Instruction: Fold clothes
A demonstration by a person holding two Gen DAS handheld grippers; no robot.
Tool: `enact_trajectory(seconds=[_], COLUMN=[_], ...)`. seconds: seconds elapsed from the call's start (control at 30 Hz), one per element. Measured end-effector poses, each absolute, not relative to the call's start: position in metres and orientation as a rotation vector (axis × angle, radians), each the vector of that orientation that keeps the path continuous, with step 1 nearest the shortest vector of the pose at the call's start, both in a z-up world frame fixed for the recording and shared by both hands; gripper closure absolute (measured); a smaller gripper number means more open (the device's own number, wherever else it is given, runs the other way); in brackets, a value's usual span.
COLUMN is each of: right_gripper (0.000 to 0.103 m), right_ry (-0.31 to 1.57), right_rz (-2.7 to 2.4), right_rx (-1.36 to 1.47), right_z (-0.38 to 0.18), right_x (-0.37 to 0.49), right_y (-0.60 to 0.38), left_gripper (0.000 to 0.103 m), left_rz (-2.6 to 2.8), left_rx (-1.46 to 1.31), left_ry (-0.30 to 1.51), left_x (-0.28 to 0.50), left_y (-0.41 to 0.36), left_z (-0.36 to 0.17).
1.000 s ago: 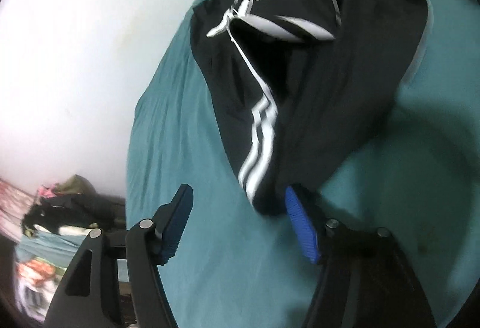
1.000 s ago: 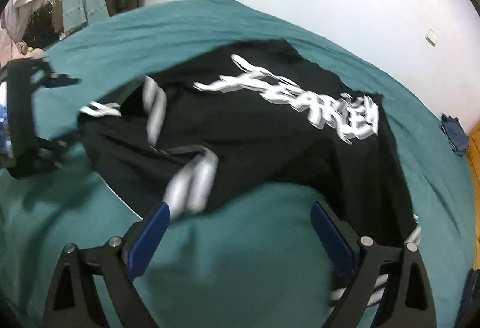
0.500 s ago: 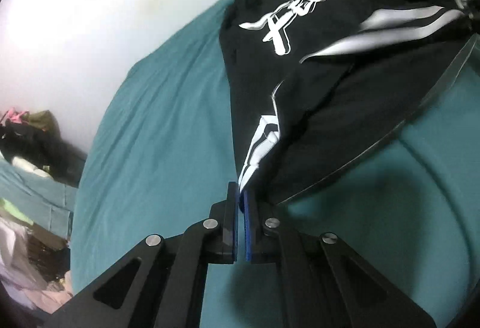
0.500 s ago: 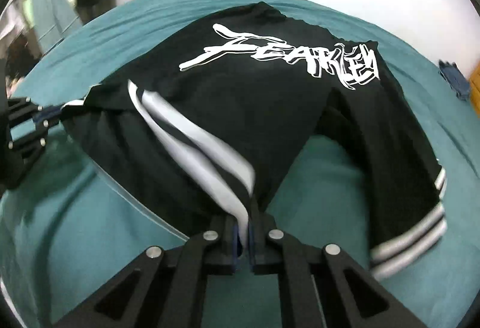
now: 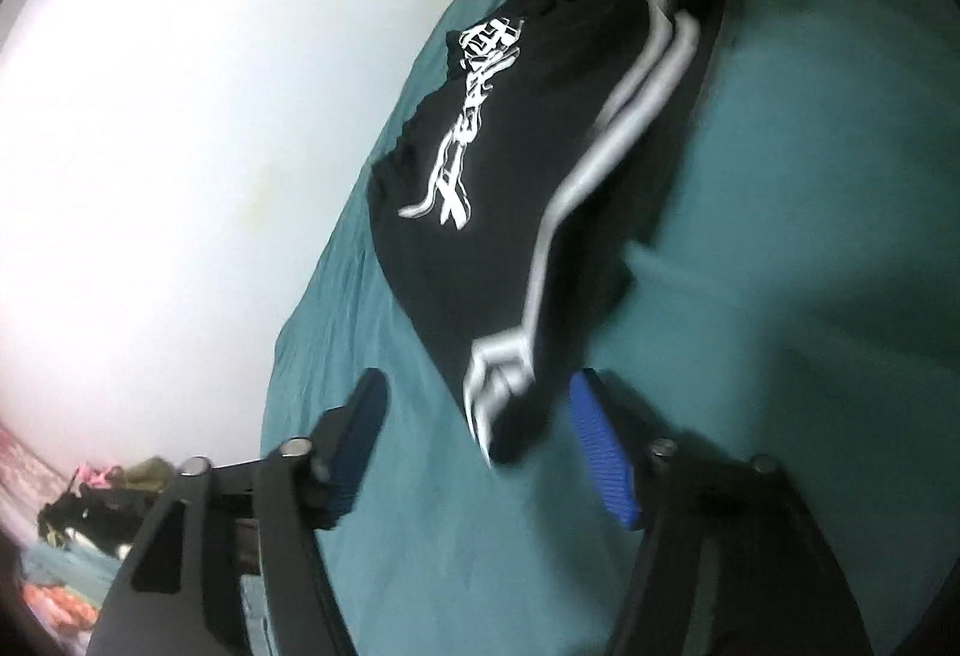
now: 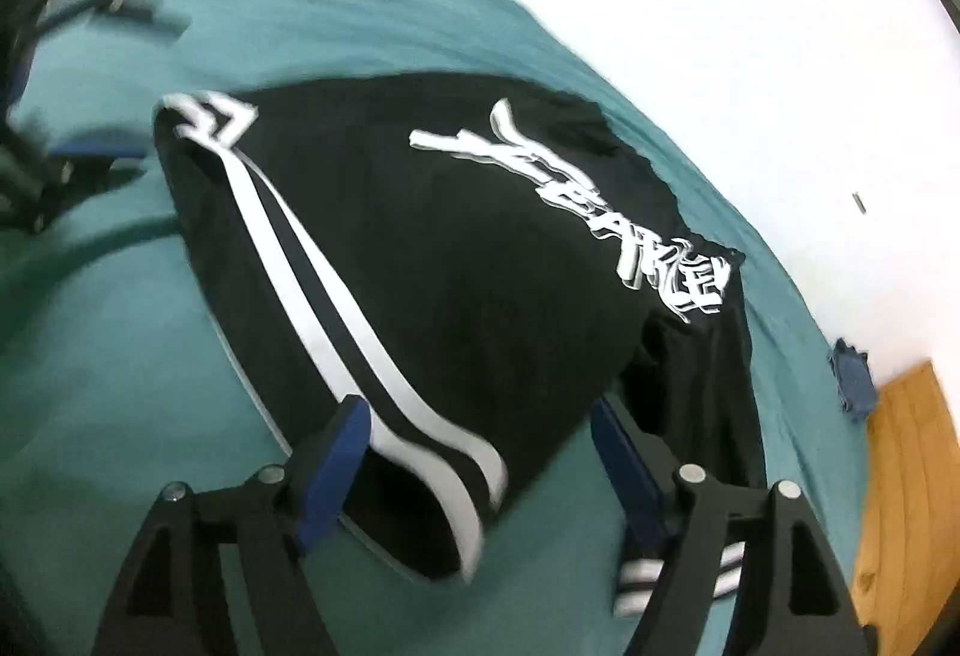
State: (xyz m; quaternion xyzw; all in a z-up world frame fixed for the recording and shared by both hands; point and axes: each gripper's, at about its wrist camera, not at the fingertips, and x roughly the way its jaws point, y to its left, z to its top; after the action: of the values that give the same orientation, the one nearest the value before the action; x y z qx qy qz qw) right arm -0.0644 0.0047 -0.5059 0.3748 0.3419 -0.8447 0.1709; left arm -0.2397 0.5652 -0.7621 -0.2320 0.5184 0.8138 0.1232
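A black garment (image 5: 528, 164) with white lettering and white side stripes lies on a teal bed sheet (image 5: 780, 296). It also shows in the right wrist view (image 6: 456, 284), partly folded over itself. My left gripper (image 5: 480, 428) is open, its blue pads on either side of one striped corner, holding nothing. My right gripper (image 6: 480, 452) is open over the opposite striped end, which lies between its pads. The left gripper shows blurred at the far left of the right wrist view (image 6: 72, 158).
A white wall (image 5: 180, 116) runs along the bed's far side. A small dark blue cloth (image 6: 852, 380) lies near a wooden floor or board (image 6: 900, 506). Piled clothes (image 5: 102, 506) sit beyond the bed's end.
Both grippers were shut on the garment's striped ends half a second ago. Both have opened and let go. The garment now lies on the bed.
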Motion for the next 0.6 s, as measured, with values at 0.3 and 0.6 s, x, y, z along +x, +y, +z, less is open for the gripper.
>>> enact_trajectory(seconds=[0.3, 0.6], right_gripper=[0.097, 0.024], right_ry=[0.852, 1.232], right_rz=[-2.241, -2.465], right_rx=[1.173, 0.864], right_z=[-0.520, -0.457], right_x=[-0.049, -0.024], right_y=[0.008, 0.137], left_gripper=[0.100, 0.036], left_rz=[2.264, 2.395], left_rx=[-1.014, -0.972], left_ry=[1.368, 1.610], left_x=[-0.263, -0.101], left_y=[0.562, 0.633], left_z=[-0.732, -0.563])
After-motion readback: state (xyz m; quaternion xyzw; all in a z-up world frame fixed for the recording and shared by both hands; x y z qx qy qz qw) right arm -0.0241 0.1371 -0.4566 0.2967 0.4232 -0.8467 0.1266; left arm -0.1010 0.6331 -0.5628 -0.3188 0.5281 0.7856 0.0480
